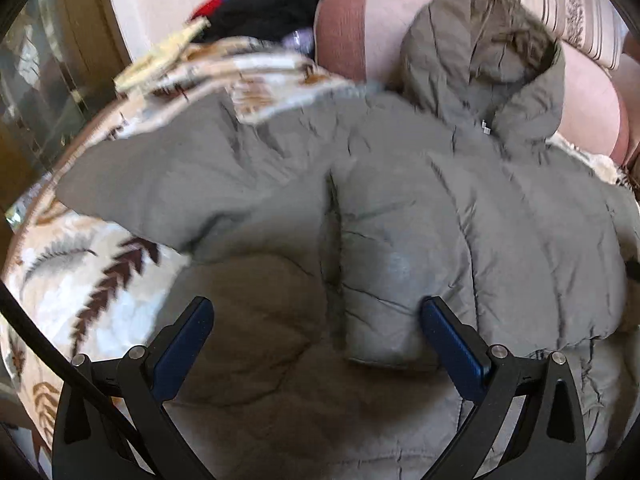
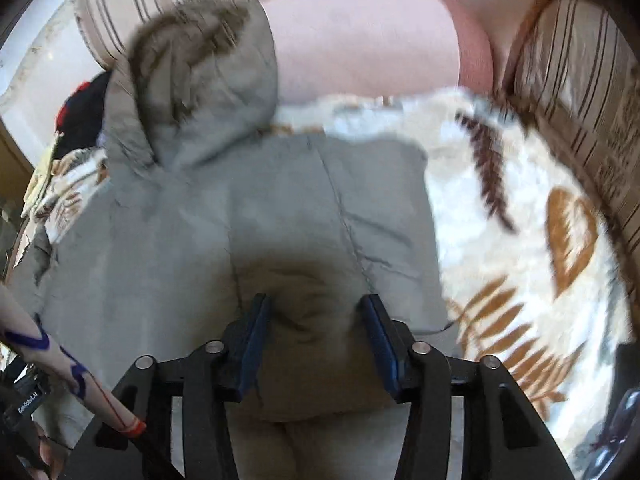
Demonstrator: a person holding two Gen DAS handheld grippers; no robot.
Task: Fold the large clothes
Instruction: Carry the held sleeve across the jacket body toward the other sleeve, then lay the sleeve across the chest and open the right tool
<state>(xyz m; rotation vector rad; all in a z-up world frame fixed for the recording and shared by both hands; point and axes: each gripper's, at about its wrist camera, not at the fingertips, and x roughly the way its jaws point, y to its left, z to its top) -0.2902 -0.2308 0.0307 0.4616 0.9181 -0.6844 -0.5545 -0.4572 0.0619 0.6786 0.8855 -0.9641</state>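
Between the left tongs (image 1: 316,332) lies the jacket (image 1: 400,208) sleeve.
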